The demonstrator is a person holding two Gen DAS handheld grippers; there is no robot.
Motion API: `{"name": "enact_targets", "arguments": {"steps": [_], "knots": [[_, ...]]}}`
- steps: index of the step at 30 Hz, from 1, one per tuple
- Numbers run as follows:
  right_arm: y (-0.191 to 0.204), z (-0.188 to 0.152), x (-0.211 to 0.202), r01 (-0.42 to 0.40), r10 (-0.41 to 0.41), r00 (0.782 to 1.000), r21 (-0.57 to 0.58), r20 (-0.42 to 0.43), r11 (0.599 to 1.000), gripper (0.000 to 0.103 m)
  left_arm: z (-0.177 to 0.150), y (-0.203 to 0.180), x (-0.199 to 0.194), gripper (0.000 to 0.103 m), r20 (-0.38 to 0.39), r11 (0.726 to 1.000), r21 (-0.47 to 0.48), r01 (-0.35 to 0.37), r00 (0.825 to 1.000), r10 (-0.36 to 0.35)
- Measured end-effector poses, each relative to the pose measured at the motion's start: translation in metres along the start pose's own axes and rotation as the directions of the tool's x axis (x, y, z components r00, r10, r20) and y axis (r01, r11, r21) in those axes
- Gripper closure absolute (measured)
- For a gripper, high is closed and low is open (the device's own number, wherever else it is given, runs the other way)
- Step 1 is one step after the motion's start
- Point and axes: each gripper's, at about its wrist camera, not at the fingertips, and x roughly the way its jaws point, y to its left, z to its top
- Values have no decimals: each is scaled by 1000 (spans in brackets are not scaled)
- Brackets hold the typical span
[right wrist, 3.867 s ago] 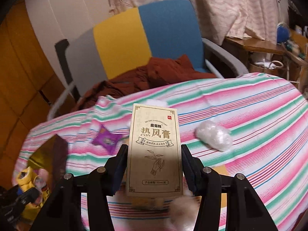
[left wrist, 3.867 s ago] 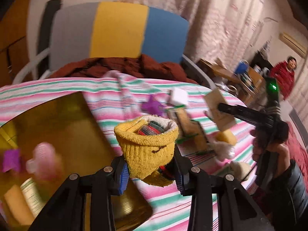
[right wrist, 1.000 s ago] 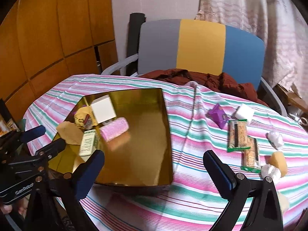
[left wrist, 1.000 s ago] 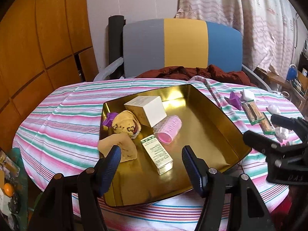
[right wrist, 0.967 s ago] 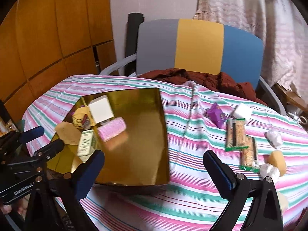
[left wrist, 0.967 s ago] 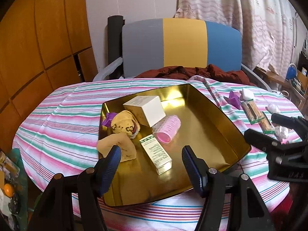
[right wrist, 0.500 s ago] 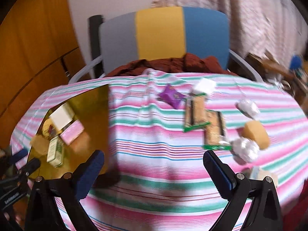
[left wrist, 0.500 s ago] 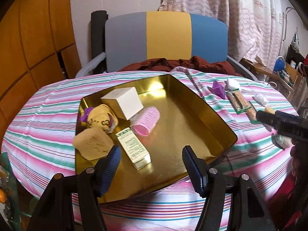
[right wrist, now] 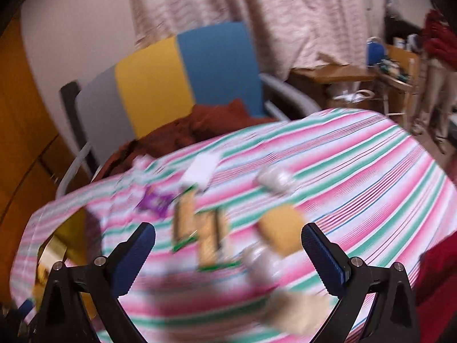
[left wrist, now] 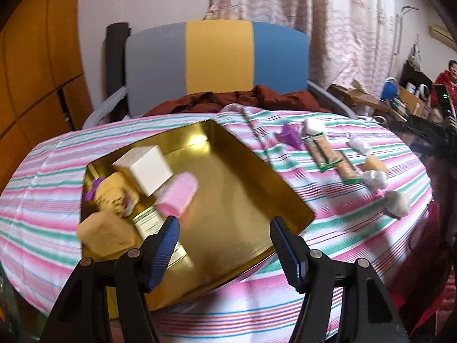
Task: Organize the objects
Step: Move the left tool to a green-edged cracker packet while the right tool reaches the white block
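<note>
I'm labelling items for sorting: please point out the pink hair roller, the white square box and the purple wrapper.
pink hair roller (left wrist: 177,193), left wrist view, middle of its side.
white square box (left wrist: 142,168), left wrist view, top face.
purple wrapper (left wrist: 290,137), left wrist view, centre.

1. We no longer hold anything: the left gripper (left wrist: 224,235), which clamped a yellow sock (left wrist: 114,193) earlier, now stands wide and empty above the gold tray (left wrist: 257,177).
2. The sock now lies in the tray.
3. Our right gripper (right wrist: 228,245), empty too, has swung off the tray toward the snack bars (right wrist: 210,238) and yellow sponge (right wrist: 281,233).
</note>
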Motion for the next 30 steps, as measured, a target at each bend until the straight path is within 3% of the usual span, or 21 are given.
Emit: {"name": "enact_targets", "arguments": {"steps": [3, 7, 9, 15, 24, 28, 30], "knots": [[-24, 12, 10, 42, -43, 999, 35, 17, 998, 0, 12, -13, 3, 37, 7, 999, 14, 44, 999, -44], [-46, 9, 25, 37, -36, 999, 104, -11, 994, 0, 29, -33, 11, 37, 8, 994, 31, 104, 995, -104], [-54, 8, 33, 13, -5, 998, 150, -56, 989, 0, 38, -43, 19, 37, -4, 991, 41, 125, 992, -125], [-64, 5, 35, -30, 46, 996, 203, -71, 979, 0, 68, -80, 47, 37, -37, 979, 72, 190, 981, -188], [-60, 6, 36, -84, 102, 991, 200, -82, 976, 0, 100, -129, 123, 37, -165, 954, 49, 296, 944, -285], [-56, 6, 38, -103, 121, 989, 182, -89, 978, 0, 109, -141, 164, 37, -235, 944, -19, 330, 916, -325], [-54, 5, 39, -111, 129, 987, 172, -98, 979, 0, 113, -145, 179, 37, -248, 943, -43, 331, 910, -331]]}}
